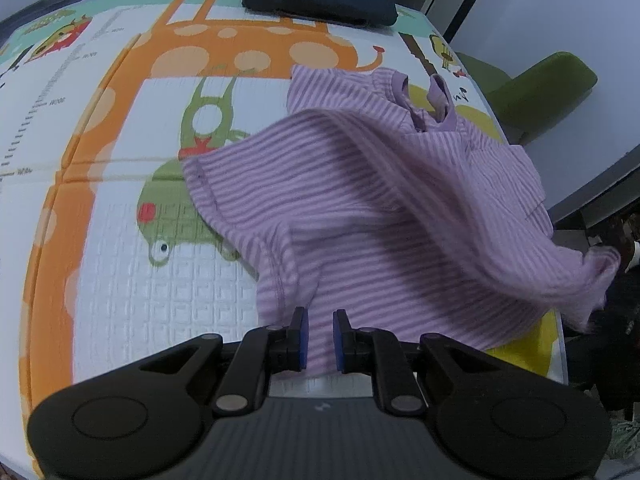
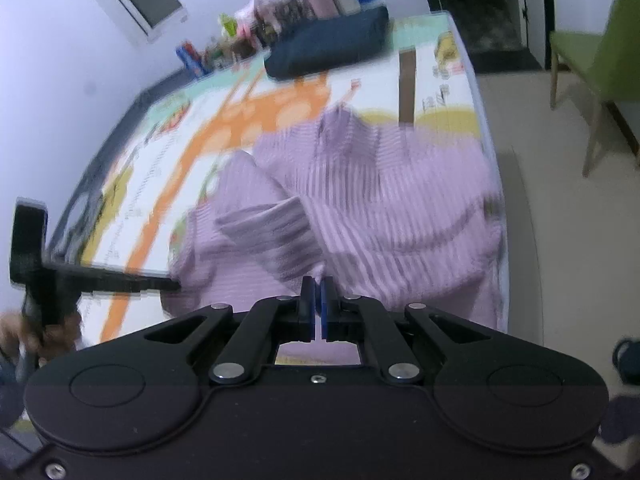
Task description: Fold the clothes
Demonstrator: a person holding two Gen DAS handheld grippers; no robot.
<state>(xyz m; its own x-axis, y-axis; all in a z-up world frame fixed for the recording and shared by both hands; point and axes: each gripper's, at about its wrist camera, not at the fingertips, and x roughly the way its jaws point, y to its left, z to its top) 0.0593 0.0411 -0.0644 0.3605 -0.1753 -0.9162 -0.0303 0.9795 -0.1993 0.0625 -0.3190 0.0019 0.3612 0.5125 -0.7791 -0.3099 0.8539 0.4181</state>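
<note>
Purple striped shirt lies rumpled on the desk (animal-print mat). Left gripper fingers stand slightly parted over its hem, grip uncertain. Right gripper fingers pinch the shirt's lifted corner.

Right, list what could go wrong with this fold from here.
1. The right gripper pinches only a thin edge of the purple striped top, so the fabric could slip out mid-swing.
2. The top already drapes past the table edge near the green chair, so it may slide off.
3. The left gripper holds the hem in a narrow gap; a tug from the other side could pull it free and bunch the fold.
</note>
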